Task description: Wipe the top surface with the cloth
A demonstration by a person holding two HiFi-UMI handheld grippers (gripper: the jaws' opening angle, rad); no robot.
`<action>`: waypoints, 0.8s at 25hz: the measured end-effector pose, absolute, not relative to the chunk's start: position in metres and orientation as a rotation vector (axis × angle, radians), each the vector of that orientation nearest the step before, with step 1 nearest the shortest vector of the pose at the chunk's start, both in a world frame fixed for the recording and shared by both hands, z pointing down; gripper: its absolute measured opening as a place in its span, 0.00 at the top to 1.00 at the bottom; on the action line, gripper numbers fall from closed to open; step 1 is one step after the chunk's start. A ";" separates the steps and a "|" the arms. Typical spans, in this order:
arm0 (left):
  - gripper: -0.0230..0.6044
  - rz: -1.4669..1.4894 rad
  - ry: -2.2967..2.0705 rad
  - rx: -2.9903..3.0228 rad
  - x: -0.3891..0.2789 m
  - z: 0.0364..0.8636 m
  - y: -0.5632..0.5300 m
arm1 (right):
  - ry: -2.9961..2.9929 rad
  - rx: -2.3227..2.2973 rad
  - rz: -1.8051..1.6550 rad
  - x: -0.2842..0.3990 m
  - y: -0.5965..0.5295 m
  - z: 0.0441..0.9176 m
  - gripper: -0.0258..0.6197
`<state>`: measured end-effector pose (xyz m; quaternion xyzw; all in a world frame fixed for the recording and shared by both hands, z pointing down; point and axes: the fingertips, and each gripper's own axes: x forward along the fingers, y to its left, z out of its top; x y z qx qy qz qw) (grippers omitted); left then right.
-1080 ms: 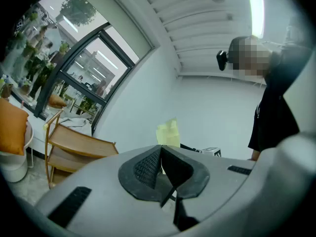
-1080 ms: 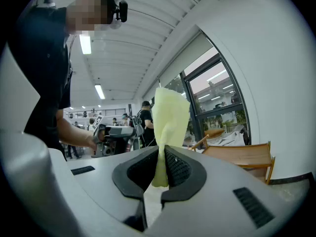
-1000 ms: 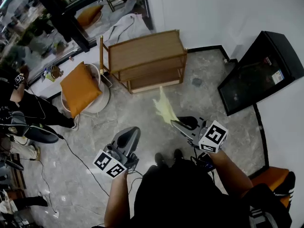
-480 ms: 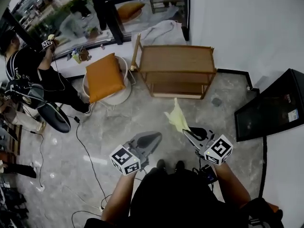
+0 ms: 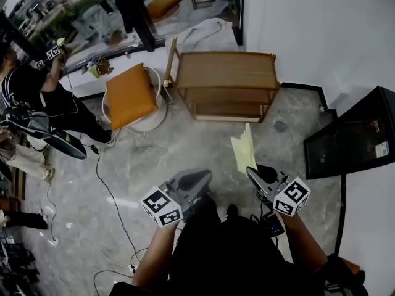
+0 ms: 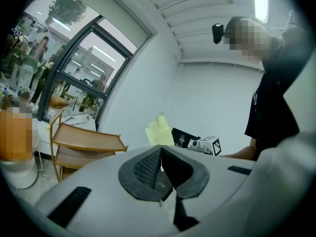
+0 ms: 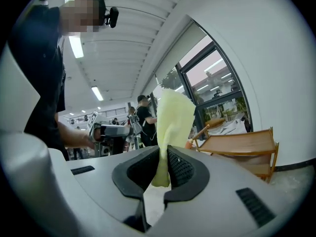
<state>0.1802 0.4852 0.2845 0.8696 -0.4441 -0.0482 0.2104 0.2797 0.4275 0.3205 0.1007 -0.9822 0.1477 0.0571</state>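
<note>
Tools first: left tool (image 5: pixel 199 177), grey two-jaw body with a black-and-white marker cube, is held low in front of the person's dark torso; in the left gripper view its black ribbed jaws (image 6: pixel 160 154) are pressed together with nothing between them. Right tool (image 5: pixel 252 170), same build, is level with it on the person's right, the two well apart. Right gripper view shows its jaws (image 7: pixel 165 164) clamped on the lower end of a pale yellow cloth (image 7: pixel 173 117), which stands up out of the jaws and flares wider at its top. From the head view the pale yellow cloth (image 5: pixel 244 153) is in the air over the grey marble floor (image 5: pixel 179 140), pointing from the right tool toward a brown wooden three-tier shelf unit (image 5: pixel 225 71) and not touching it. Shelf unit stands against the white wall, and it also shows past the cloth in the right gripper view (image 7: pixel 237 142). Just left of the shelf is a white round chair with an orange square cushion (image 5: pixel 128 95). Black glass-fronted cabinet (image 5: pixel 349 134) sits at the right wall. Further left, a person in dark clothes (image 5: pixel 37 94) stands near the glass window wall, a black cable (image 5: pixel 105 187) trailing over the floor.
</note>
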 end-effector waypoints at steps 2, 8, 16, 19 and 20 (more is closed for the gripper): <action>0.95 -0.160 -1.220 2.410 0.167 0.284 0.474 | -2.965 0.337 0.466 0.273 0.417 0.324 0.91; 0.95 -0.203 -1.229 2.427 0.107 0.289 0.420 | -2.940 0.354 0.438 0.221 0.369 0.327 0.91; 0.95 -0.259 -1.254 2.436 -0.003 0.282 0.348 | -2.873 0.372 0.413 0.130 0.286 0.324 0.91; 0.95 -0.248 -1.227 2.435 -0.035 0.291 0.329 | -2.870 0.408 0.389 0.103 0.261 0.319 0.91; 0.95 -0.238 -1.216 2.433 -0.045 0.296 0.321 | -2.865 0.425 0.376 0.096 0.251 0.319 0.91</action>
